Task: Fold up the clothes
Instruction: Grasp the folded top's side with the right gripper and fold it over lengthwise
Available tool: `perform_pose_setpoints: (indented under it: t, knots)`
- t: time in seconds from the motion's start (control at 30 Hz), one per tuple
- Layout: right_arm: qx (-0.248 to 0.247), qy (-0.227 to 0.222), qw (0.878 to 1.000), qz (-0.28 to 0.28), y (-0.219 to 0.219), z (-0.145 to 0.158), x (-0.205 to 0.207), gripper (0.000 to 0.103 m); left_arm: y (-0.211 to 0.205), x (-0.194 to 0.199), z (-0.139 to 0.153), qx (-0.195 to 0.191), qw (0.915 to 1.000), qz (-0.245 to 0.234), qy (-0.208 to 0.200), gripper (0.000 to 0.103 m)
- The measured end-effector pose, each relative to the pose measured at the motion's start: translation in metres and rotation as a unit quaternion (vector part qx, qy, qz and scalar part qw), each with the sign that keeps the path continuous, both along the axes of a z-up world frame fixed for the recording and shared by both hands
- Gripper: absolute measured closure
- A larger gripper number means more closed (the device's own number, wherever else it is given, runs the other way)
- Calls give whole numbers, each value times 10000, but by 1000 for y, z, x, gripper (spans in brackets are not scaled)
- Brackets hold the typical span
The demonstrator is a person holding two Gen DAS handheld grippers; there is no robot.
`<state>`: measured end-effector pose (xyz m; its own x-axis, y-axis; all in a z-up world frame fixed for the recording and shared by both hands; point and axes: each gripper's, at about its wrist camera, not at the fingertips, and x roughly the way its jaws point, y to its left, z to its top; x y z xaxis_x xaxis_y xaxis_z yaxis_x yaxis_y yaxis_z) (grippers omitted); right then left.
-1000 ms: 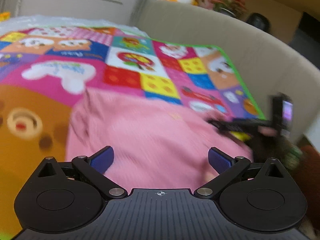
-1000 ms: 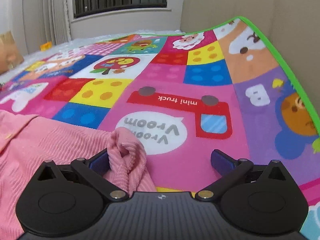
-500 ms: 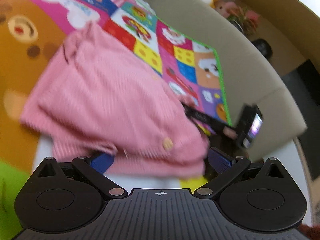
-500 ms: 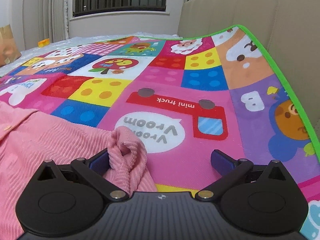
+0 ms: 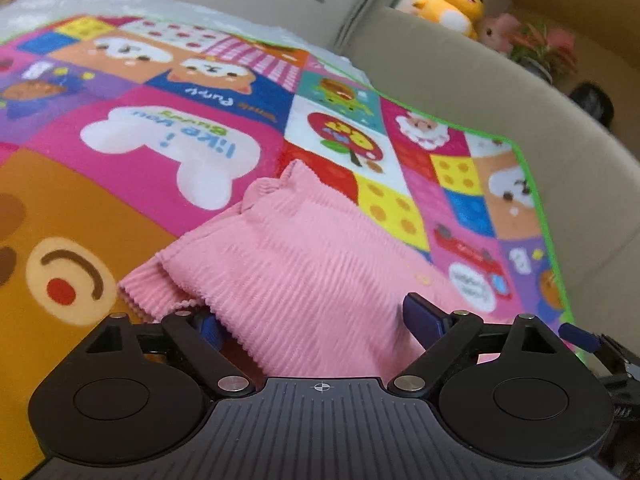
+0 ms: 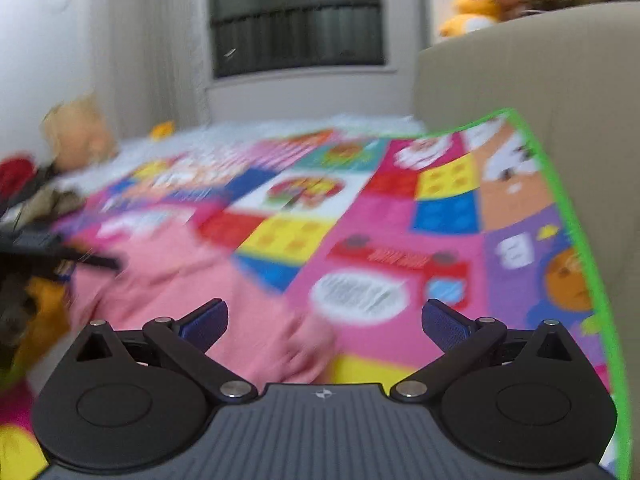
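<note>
**Layout of garment, mat and sofa**

The corduroy garment [image 5: 304,264] lies on the play mat [image 5: 168,148], which covers the sofa seat. The sofa backrest [image 5: 500,92] runs along the mat's right edge. A duck plush toy [image 5: 456,0] sits behind the backrest, a window [image 6: 296,20] beyond the mat's far end

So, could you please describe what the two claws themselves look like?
Both match. The left claw and right claw have dark blue pads on black linkage arms with silver pivot pins, two round black discs, and a ribbed dark grey body with a small crosshair mark.
</note>
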<state>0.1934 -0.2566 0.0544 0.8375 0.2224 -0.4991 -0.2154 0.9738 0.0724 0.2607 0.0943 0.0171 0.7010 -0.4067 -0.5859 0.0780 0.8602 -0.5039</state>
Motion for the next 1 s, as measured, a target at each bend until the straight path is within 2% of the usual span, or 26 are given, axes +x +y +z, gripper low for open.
perform_pose_setpoints:
  t: [0.1,0.17,0.23,0.27,0.33,0.4,0.47,0.57,0.8,0.9,1.0]
  knots:
    - [-74,127,9985,-537,-17,-5,32,0,-4,-23,13,-326,9993,-42,-149,8]
    - [-295,340,9979,-459,-15,-18,52,0,-12,-42,22,-391,9987,-171,-263,8]
    - [-706,483,9960,-260,-3,-35,69,0,-22,-57,25,-529,9965,-590,-271,9]
    - [-920,542,9941,-177,5,-43,74,0,-28,-62,22,-717,9931,-909,-163,9]
    - [-1137,670,9912,-56,17,-57,77,0,-39,-64,13,-956,9873,-1258,136,10]
    - [-1068,697,9918,-26,21,-61,66,0,-48,-63,3,-793,9872,-1347,326,12]
    - [-970,764,9922,167,21,-61,48,0,-50,-56,-7,-588,9897,-1216,471,15]
    - [-927,864,9906,516,23,-60,17,0,-39,-39,-11,-611,9922,-936,558,20]
    - [-993,922,9829,1250,57,-54,-58,0,-9,-11,5,71,9994,-269,181,20]
    - [-832,1019,9798,1505,65,-55,-74,0,5,-17,7,12,9996,-154,227,17]
    - [-528,1167,9799,1531,61,-58,-75,0,3,-40,8,-1,9991,-357,232,11]
